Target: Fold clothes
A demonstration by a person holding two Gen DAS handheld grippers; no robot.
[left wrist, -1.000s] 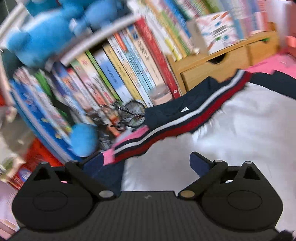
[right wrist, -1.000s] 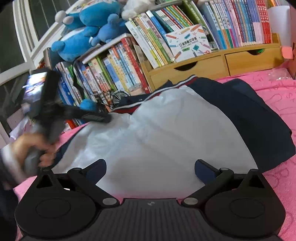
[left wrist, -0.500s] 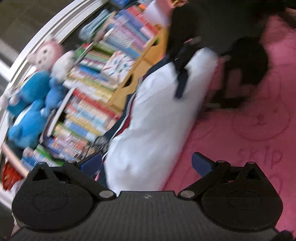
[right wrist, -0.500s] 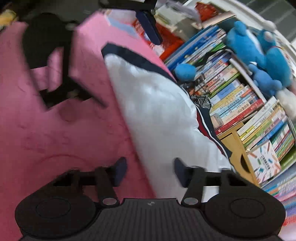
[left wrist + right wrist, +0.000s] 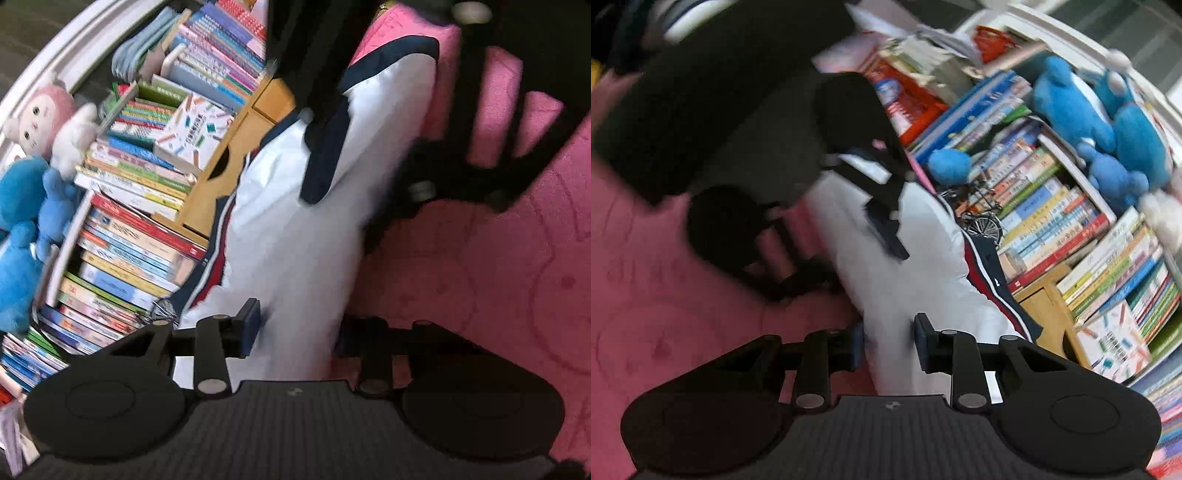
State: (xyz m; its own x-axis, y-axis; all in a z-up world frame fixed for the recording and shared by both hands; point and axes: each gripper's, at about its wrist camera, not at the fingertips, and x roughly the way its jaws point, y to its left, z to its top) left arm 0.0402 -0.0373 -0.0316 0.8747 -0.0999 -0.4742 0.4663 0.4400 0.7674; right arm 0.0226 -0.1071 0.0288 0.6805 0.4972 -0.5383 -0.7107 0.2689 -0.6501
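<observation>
The white garment (image 5: 295,236) with navy-and-red trim lies on the pink blanket (image 5: 480,277) beside the bookshelf (image 5: 147,206), soft, light and floppy, and the 2 grippers, left gripper (image 5: 295,325) and right gripper (image 5: 888,339), have just closed on its near edge, best held there.

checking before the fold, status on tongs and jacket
Both tongs just closed: left tongs and right tongs pinching the white jacket hem. Jacket on pink blanket. Nothing blocking.
</observation>
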